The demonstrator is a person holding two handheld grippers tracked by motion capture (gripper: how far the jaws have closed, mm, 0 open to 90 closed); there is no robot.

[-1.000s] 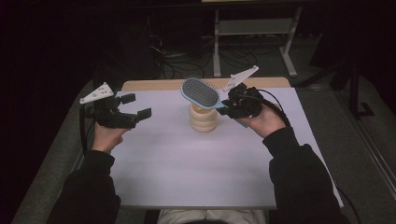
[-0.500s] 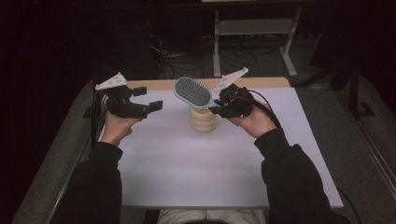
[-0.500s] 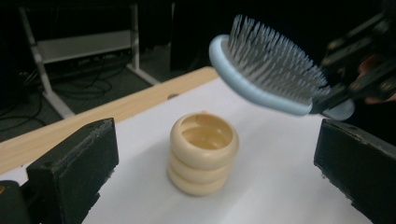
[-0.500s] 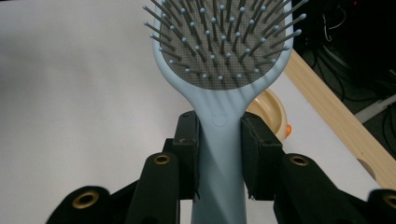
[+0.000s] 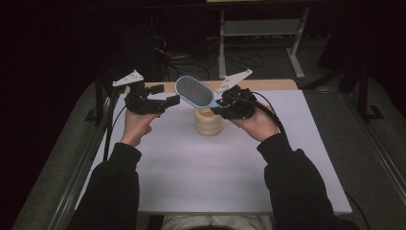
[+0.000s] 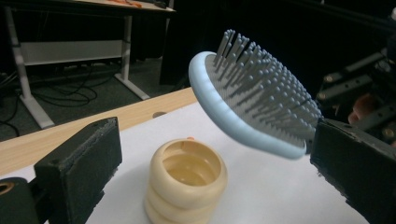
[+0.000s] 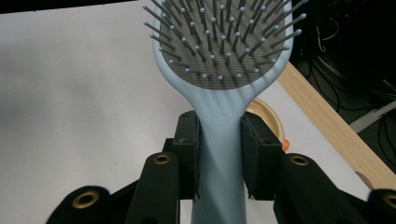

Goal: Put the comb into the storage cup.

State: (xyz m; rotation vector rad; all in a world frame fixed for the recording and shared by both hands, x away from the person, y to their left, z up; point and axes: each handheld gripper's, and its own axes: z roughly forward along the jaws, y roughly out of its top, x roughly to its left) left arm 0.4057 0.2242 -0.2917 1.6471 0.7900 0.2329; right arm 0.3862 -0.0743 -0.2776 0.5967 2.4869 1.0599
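Right gripper: raised over the counter's far half, palm up; jaws clamped on the hairbrush's handle.
Left gripper: held level, pointing at the brush head; jaws apart, holding nothing.
Hairbrush: in the air above the ribbed cream cup; long axis slants from the handle toward the left gripper, bristles up.

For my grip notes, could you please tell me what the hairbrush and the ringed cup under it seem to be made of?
Hairbrush: pale blue plastic by the look, smooth and matte, moulded in one piece; grey dotted cushion, probably rubber, with ball-tipped pins.
Ringed cup: cream, softly glossy stacked rings; it could be plastic or silicone, the look leaves that open.
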